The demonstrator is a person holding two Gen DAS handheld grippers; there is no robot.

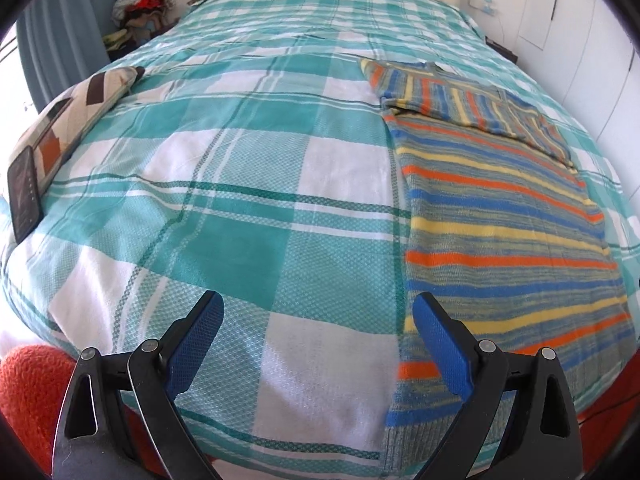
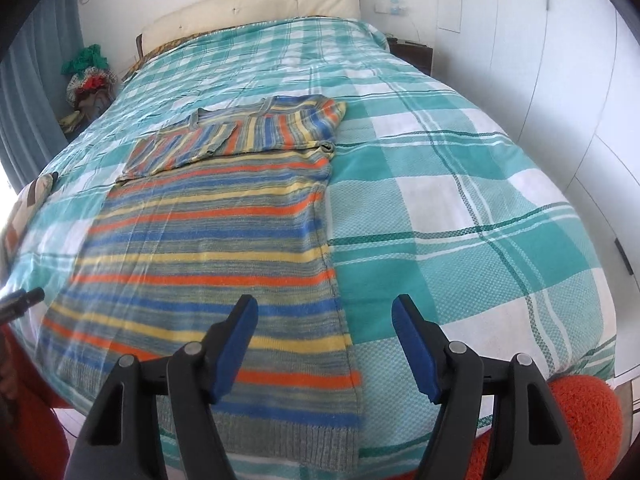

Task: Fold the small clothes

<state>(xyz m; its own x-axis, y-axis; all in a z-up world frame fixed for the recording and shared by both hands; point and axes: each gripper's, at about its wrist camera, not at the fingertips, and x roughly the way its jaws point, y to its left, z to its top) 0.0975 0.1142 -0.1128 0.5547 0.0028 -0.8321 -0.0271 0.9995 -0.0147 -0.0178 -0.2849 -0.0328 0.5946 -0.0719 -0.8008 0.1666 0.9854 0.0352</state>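
A striped knit sweater [image 1: 504, 216] in orange, blue, yellow and grey lies flat on the bed, hem toward me, both sleeves folded across its chest. In the right wrist view the sweater [image 2: 208, 240] fills the left half. My left gripper [image 1: 318, 320] is open and empty above the bedspread, its right finger over the sweater's left hem edge. My right gripper [image 2: 325, 324] is open and empty, straddling the sweater's right side edge near the hem.
The bed carries a teal and white plaid bedspread [image 1: 224, 208]. A patterned cushion [image 1: 76, 108] with a dark phone [image 1: 24, 192] lies at its left edge. A pile of clothes [image 1: 140, 4] sits at the far left, white wardrobes [image 2: 560, 80] on the right.
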